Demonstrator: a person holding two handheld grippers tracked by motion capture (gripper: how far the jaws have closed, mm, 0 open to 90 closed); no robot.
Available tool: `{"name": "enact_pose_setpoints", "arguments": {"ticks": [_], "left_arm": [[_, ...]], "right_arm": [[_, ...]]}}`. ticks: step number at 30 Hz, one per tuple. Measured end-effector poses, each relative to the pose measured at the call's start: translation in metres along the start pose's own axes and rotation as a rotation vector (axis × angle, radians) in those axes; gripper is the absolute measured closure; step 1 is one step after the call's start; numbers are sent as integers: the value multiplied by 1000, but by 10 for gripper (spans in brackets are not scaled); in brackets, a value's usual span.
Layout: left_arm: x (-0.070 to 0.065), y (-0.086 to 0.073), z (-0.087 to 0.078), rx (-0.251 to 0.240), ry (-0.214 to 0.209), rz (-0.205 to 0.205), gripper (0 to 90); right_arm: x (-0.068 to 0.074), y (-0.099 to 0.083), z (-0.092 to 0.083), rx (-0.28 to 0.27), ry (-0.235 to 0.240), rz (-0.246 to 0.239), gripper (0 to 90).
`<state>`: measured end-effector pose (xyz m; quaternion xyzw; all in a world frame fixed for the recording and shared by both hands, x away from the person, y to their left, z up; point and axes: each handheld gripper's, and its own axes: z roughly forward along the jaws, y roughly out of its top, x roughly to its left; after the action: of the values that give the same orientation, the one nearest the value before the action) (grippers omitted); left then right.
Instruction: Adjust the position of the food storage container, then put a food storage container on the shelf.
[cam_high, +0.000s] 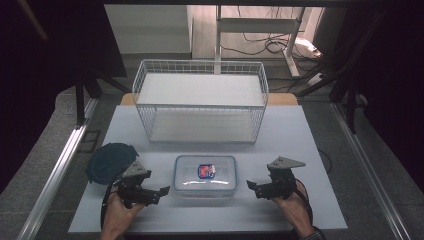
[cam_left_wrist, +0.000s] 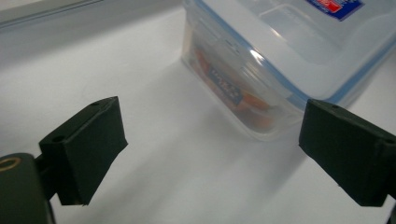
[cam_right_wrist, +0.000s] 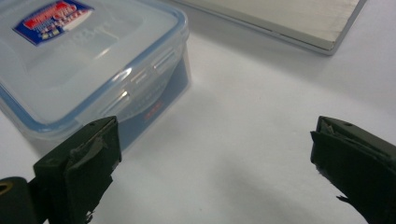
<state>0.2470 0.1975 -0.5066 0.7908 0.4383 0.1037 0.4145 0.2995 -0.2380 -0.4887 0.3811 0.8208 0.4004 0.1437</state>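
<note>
Fingers (cam_left_wrist: 84, 149) of both grippers apart, holding nothing; plastic container (cam_high: 205, 175) between, red-blue label (cam_high: 206, 170) unreadable.

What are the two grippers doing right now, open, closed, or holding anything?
Left gripper: jaws open, holding nothing, beside the plastic container.
Right gripper: jaws open, holding nothing, on the container's other side.
</note>
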Motion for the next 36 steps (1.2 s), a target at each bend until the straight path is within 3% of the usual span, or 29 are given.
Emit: {"name": "enact_pose_setpoints", "arguments": {"ticks": [8, 17, 24, 28, 30, 36], "left_arm": [[1, -1, 2, -21, 9, 35, 32], [3, -2, 3, -73, -29, 10, 0], [-1, 2, 2, -62, -76, 3, 19], [-4, 5, 3, -55, -82, 5, 13], [-4, 7, 6, -44, -93, 4, 4], [-2, 15, 17, -17, -136, -3, 0]], "right_arm": [[3, -1, 5, 11, 1, -33, 6], [8, 4, 6, -4, 18, -60, 8], [18, 11, 8, 1, 47, -63, 11], [24, 15, 11, 23, 49, -83, 11], [27, 17, 11, 31, 37, -98, 0], [32, 25, 18, 40, 77, -89, 0]]}}
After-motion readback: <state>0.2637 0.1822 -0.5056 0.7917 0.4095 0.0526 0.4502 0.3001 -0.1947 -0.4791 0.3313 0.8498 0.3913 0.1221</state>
